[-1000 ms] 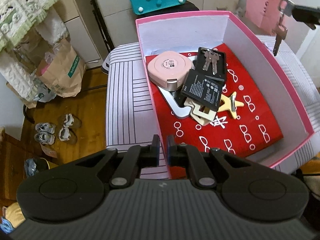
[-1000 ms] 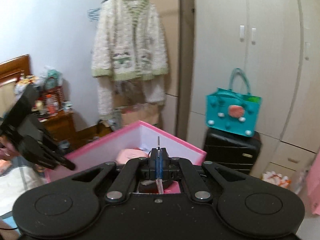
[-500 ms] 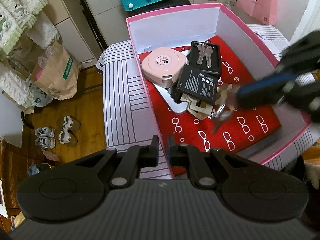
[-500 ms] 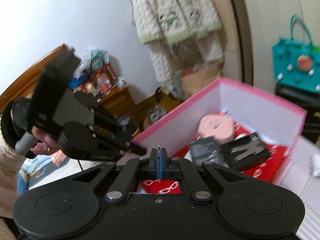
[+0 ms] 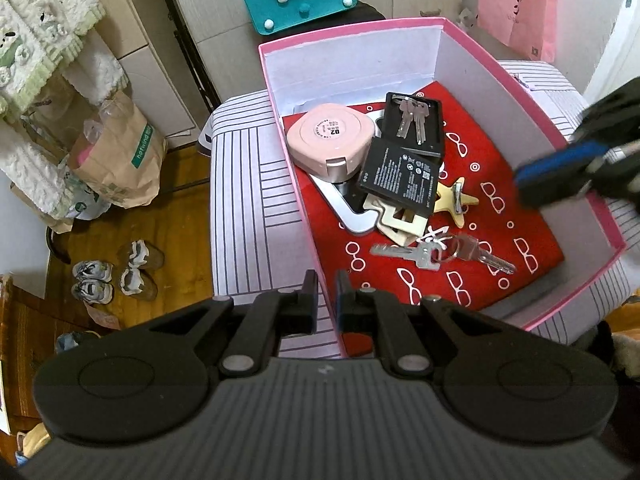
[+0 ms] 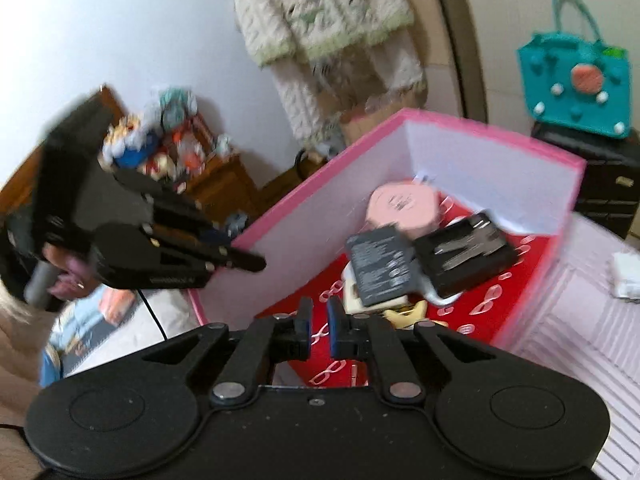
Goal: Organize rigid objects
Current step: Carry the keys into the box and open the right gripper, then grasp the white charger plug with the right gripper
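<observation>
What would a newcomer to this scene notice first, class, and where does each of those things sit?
The pink box on the striped surface, its red lining printed with white glasses, draws the eye. Inside, a pink round case sits at the back beside a black battery, with a bunch of keys lying loose at the front. The blurred right hand-held gripper hovers over the right wall.

Bedroom — hung cardigan (image 5: 44, 12), wardrobe (image 5: 180, 32)

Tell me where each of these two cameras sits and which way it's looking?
Left wrist: sits on the left tool, looking down into the pink box of keys; its own shut fingers show, clamped on the box wall.
Right wrist: sits on the right tool, facing across the box toward the room; its opening fingers show, with nothing between them.
Shared: the box, the pink case, and each other's tool.
</observation>
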### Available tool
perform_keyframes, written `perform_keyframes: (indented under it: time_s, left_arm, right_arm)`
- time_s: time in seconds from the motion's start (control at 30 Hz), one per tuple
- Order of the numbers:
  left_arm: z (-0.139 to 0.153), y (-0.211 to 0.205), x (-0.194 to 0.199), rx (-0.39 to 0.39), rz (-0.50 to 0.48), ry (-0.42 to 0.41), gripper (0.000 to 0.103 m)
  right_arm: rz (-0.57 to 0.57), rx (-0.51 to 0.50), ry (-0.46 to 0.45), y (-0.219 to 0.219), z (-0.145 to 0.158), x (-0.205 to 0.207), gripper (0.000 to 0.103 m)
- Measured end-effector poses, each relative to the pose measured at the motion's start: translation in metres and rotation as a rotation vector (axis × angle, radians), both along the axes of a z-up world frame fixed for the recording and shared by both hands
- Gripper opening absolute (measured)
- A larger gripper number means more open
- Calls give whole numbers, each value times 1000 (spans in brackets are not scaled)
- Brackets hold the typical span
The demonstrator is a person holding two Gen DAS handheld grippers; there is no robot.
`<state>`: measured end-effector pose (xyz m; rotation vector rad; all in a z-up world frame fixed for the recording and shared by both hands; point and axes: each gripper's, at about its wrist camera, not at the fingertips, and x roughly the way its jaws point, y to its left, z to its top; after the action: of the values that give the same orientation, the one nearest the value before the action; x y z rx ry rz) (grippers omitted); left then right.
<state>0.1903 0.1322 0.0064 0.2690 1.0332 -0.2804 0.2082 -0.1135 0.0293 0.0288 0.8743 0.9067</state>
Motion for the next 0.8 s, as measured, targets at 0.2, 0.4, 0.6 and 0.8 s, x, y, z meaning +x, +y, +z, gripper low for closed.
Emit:
perform_keyframes:
  time_s: [0.2,0.4,0.6,0.8]
  left_arm:
    - [0,1,-1,-17,21,-9,7]
    - [-1,6,-2,-50,53,-12,7]
    - [-2,6,-2,-64,78,-16,7]
    - [-2,4,-3,-56,86,-20,7]
  right_arm:
    - [-137,-11,-98,-56,13,-4,23]
    - [-331,-95,-165,-113,-2,16,27]
    - [-446,-176,-188,-153,-42,44,32]
    - [-410,-236,-216,-158,-70,65,46]
